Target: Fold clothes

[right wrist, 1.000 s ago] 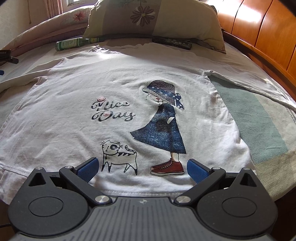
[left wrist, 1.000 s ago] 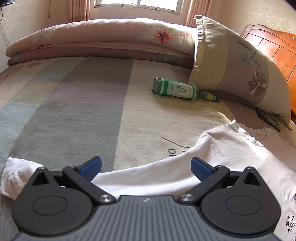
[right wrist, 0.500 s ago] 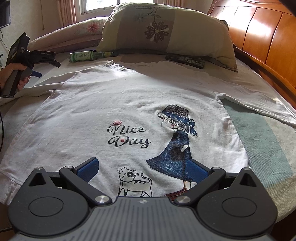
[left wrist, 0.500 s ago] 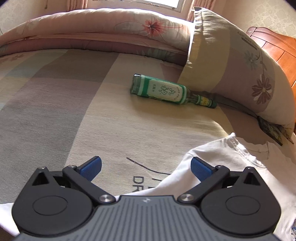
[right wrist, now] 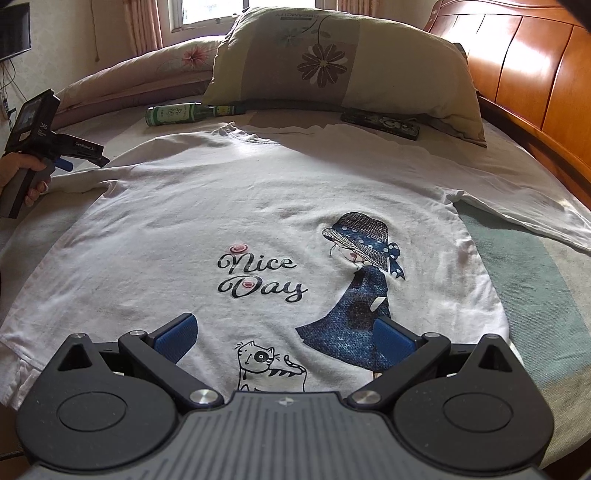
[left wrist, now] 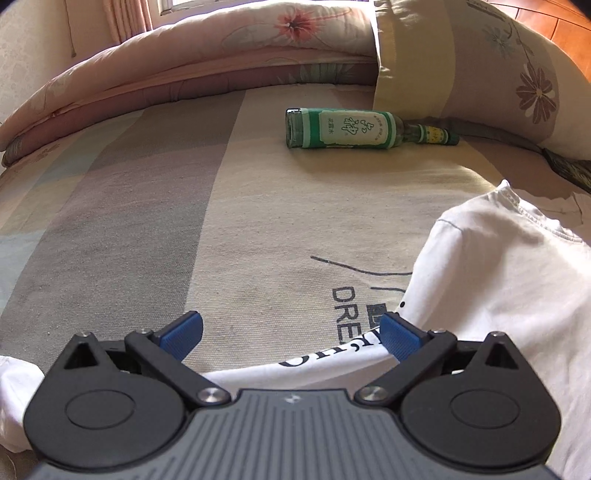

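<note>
White cotton covers most of the bed: a long-sleeved T-shirt (right wrist: pixel 258 206) lies face up and spread flat, its "Nice Day" lettering, a girl in a blue dress and a small cat printed on the front. Only the right wrist view takes in the whole garment, with one sleeve stretched toward the wooden headboard (right wrist: pixel 535 85) and the hem nearest the camera. There the right gripper (right wrist: pixel 284 338) hovers over the lower front, its blue fingers (right wrist: pixel 175 338) spread wide with nothing between them. That view also catches the left gripper (right wrist: pixel 79 157) from outside, held in a person's hand (right wrist: pixel 22 173) at the shirt's other sleeve.

From the left wrist view only a shoulder and the collar edge of the shirt show, bunched at the right, with a strip of sleeve passing under the tool. Its own fingers (left wrist: pixel 183 334) stand wide apart, empty, over the striped bedsheet (left wrist: pixel 147 221) and its dark printed lettering.

A green glass bottle (left wrist: pixel 347 129) lies on its side on the sheet, neck pointing at the flowered pillow (right wrist: pixel 343 62); whether anything is in it I cannot tell. A dark flat object (right wrist: pixel 380 123) sits beside the pillow, beyond the collar. A folded pink quilt (left wrist: pixel 184 66) runs along the far edge under a curtained window (right wrist: pixel 210 11).
</note>
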The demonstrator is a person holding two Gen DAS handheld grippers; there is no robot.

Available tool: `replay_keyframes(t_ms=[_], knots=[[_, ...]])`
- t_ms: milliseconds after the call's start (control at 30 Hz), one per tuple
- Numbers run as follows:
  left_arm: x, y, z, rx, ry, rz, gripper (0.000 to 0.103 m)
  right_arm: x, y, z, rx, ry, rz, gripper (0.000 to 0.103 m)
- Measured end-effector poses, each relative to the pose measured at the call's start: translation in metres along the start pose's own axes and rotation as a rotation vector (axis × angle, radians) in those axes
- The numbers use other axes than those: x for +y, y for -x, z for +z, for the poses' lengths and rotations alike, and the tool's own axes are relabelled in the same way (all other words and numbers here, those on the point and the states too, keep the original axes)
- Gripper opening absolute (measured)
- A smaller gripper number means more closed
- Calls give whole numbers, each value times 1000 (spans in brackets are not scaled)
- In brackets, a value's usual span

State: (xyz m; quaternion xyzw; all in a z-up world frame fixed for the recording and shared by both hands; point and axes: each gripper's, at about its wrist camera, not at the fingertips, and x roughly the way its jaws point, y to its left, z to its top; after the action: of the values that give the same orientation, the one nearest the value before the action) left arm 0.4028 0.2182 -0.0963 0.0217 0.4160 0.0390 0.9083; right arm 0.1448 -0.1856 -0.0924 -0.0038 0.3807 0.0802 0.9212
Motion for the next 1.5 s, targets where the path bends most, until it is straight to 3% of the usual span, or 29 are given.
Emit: replay_keyframes(t_ms=[167, 300, 467, 567, 767, 1033, 1133, 1200, 1500], knots=[[-2, 1, -4, -18, 0, -8, 101, 0, 0, -2, 4, -2, -14, 103], [-7, 14, -5, -55, -48, -56, 99, 1, 2, -3, -1, 11, -21, 103], [-21, 24, -14, -16, -89, -117, 99, 5, 1, 0, -4, 6, -3, 103], [-30, 45, -21, -44, -112, -127, 99, 11, 6, 4, -19, 25, 11, 103], [-56, 107, -37, -106, -128, -271, 100, 18, 21, 4, -39, 38, 16, 103], [-132, 139, -123, 5, -270, -499, 100, 18, 68, -8, -79, 41, -9, 103], [-138, 146, -154, 58, -258, -507, 100, 11, 92, -12, -114, 41, -27, 103], [-136, 154, -170, 59, -255, -474, 100, 4, 108, -16, -130, 28, -38, 103], [-113, 216, -169, -11, -216, -407, 100, -35, 157, -27, -145, -41, -79, 103]])
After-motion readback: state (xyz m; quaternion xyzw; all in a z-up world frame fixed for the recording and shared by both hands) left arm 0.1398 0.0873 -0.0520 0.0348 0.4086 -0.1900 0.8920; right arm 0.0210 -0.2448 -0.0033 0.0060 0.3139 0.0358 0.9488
